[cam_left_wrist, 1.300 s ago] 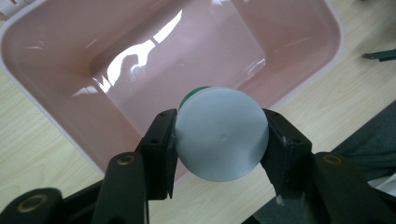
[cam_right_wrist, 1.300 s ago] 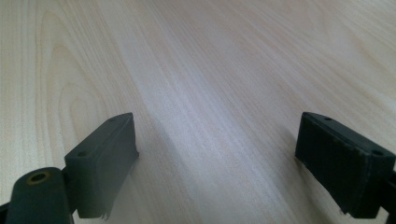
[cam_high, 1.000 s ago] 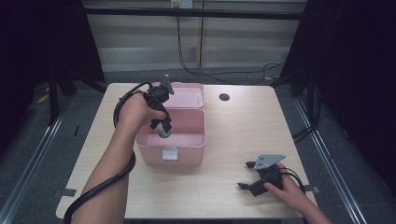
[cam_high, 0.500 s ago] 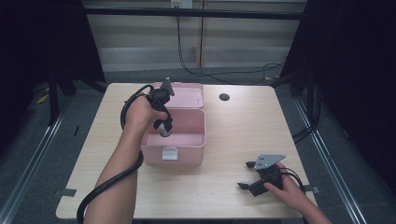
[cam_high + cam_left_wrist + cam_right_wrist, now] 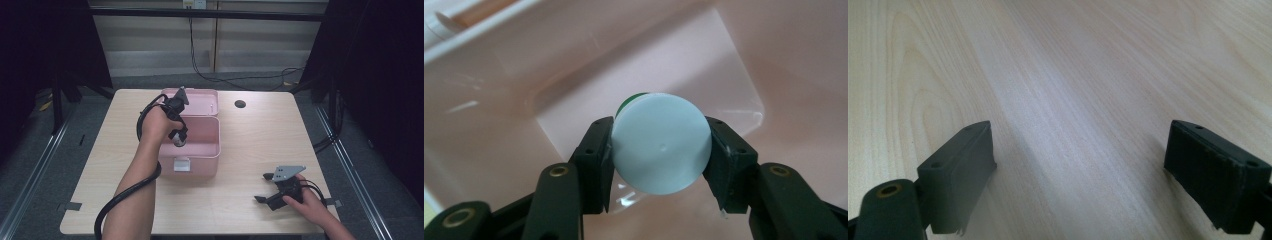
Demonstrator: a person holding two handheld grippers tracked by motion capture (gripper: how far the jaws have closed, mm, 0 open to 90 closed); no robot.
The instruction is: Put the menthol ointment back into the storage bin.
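High view: the left claw (image 5: 178, 139) hung inside the open pink box (image 5: 200, 150), left of centre on the worktop (image 5: 250, 150), gripping a small bottle (image 5: 178, 142). The right claw (image 5: 268, 188) rested near the worktop's near right edge, well apart from the box.

Left gripper view: both pads pressed the bottle's white cap (image 5: 661, 150) over the bare box floor (image 5: 574, 100); a straight descent, releasing only on contact, would suit, with walls standing off all round.

Right gripper view: the right claw gaped wide and empty over bare wood (image 5: 1073, 75).
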